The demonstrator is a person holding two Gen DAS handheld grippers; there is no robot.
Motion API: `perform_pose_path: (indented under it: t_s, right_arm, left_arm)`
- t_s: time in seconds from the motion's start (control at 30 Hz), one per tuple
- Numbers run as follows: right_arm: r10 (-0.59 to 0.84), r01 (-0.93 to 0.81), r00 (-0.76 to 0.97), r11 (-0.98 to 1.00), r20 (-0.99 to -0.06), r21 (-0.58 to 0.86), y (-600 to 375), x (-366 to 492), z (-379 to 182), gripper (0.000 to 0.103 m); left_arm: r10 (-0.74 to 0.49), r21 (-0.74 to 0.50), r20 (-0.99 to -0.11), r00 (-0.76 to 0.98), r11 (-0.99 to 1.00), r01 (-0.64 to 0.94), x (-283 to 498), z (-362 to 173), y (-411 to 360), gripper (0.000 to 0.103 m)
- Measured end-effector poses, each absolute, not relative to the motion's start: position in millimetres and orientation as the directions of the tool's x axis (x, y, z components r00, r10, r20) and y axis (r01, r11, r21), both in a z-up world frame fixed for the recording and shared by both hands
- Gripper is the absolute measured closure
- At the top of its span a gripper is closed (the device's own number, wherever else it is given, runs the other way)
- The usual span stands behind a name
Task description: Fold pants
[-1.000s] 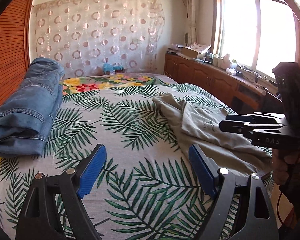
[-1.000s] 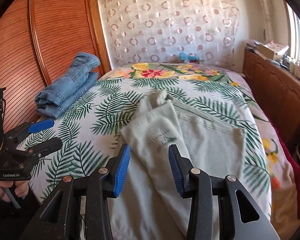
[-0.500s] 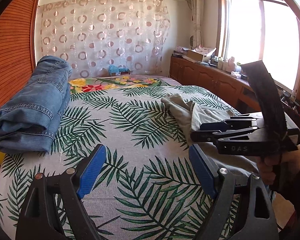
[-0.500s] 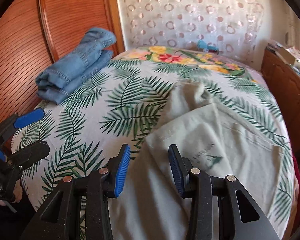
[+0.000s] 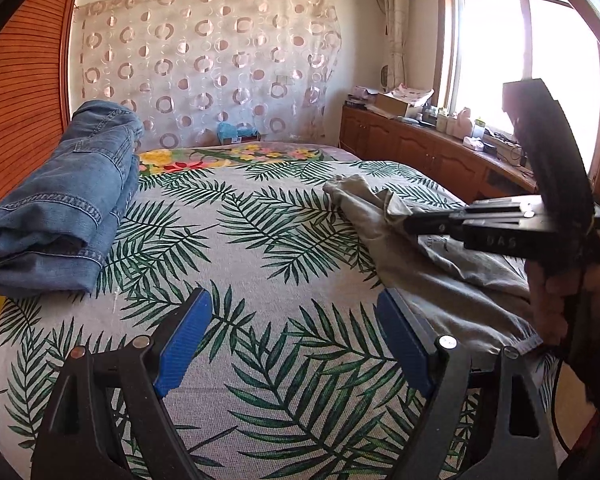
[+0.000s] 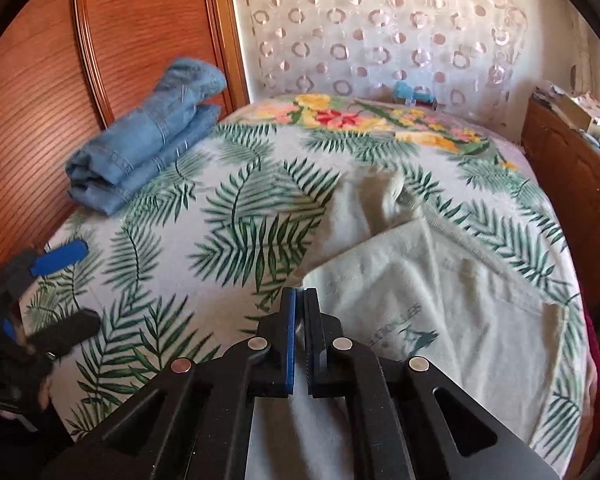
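Right gripper (image 6: 299, 300) pinching one pants (image 6: 440, 300)

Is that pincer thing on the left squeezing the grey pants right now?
No, the left gripper is wide open over the bare leaf-print bedspread, with the grey pants lying beside its right finger.

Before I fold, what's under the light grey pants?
The palm-leaf bedspread shows all around the light grey pants; what lies beneath them is covered. The right gripper is shut on their edge.

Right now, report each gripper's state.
Left gripper: open, holding nothing.
Right gripper: shut on the pale grey-green cotton pants.
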State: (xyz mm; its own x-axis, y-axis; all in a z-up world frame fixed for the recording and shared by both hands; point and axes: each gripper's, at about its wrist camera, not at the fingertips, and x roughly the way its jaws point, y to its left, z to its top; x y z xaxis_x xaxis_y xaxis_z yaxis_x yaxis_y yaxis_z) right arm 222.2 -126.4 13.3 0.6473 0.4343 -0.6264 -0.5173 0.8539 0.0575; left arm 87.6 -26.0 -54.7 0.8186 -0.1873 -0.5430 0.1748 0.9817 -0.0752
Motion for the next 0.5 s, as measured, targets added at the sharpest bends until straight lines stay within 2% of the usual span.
perform_pose_path:
  t_s: [0.5]
  right_arm:
    - [0.35, -0.424, 0.752, 0.906, -0.559, -0.004, -179, 207, 45, 0.1]
  left_arm:
    - [-0.235, -0.074, -0.561, 0.793, 0.969, 0.235, 87, -60, -46, 0.018]
